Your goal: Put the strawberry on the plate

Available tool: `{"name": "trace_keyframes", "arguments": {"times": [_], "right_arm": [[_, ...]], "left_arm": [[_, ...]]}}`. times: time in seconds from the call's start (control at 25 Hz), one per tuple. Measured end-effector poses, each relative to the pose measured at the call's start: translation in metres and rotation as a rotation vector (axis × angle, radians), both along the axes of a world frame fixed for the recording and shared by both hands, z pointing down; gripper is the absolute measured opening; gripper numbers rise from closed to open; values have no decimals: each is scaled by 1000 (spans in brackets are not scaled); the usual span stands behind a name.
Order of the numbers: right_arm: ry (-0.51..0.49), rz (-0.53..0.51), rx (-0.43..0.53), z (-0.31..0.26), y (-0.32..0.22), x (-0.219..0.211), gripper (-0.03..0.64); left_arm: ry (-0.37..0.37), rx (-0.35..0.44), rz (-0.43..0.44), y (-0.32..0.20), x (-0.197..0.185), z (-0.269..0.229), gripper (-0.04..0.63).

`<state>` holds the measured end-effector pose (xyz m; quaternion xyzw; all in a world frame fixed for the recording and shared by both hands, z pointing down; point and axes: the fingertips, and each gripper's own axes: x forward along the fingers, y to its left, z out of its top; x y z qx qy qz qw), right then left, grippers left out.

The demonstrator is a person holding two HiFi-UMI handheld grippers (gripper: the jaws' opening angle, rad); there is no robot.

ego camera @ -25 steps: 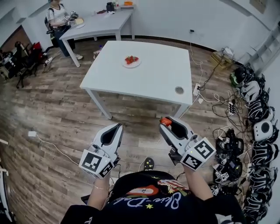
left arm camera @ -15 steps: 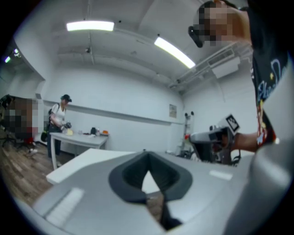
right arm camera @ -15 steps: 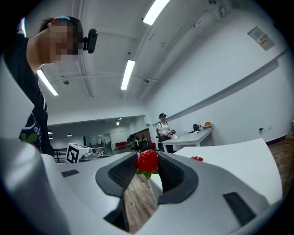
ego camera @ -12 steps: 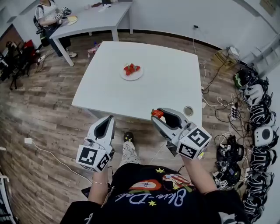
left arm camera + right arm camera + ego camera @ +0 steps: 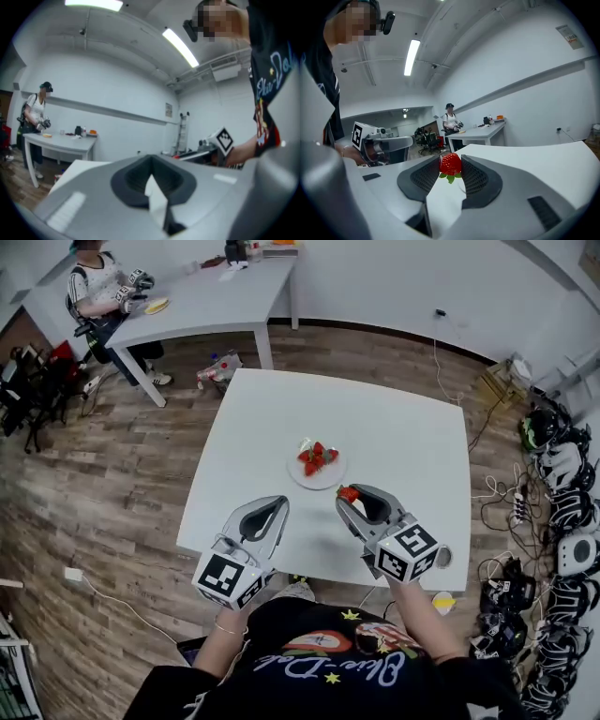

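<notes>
While clamped in right tool (image 5: 451,167), strawberry (image 5: 450,162) upright, leaves downward; left tool (image 5: 151,175) closed.

Both forearms reach forward. The grey left gripper (image 5: 278,503) has its jaws together and empty. The grey right gripper (image 5: 351,499) pinches a small red strawberry (image 5: 450,164).

Head view: from my head, steeply down on the white table (image 5: 394,427), well above it.
Left gripper view: rides my left gripper (image 5: 272,505), close behind its jaws, facing out across the room.
Right gripper view: rides my right gripper (image 5: 352,501), equally close, facing out over the table.
Shared: all three catch the far table (image 5: 202,306) and the person (image 5: 94,287) beside it; each gripper view shows the other gripper.
</notes>
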<state>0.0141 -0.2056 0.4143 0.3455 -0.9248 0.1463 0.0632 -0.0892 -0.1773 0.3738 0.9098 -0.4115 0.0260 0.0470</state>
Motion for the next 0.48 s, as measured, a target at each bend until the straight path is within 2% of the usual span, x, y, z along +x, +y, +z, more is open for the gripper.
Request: {"name": "trace_keyframes", "arguments": {"times": [0.24, 0.48], "right_arm": [[166, 40, -37, 57, -72, -19, 149], [313, 29, -138, 124, -108, -25, 149]], "left_arm": [[18, -57, 29, -62, -18, 17, 0], [28, -88, 28, -91, -30, 29, 0]]}}
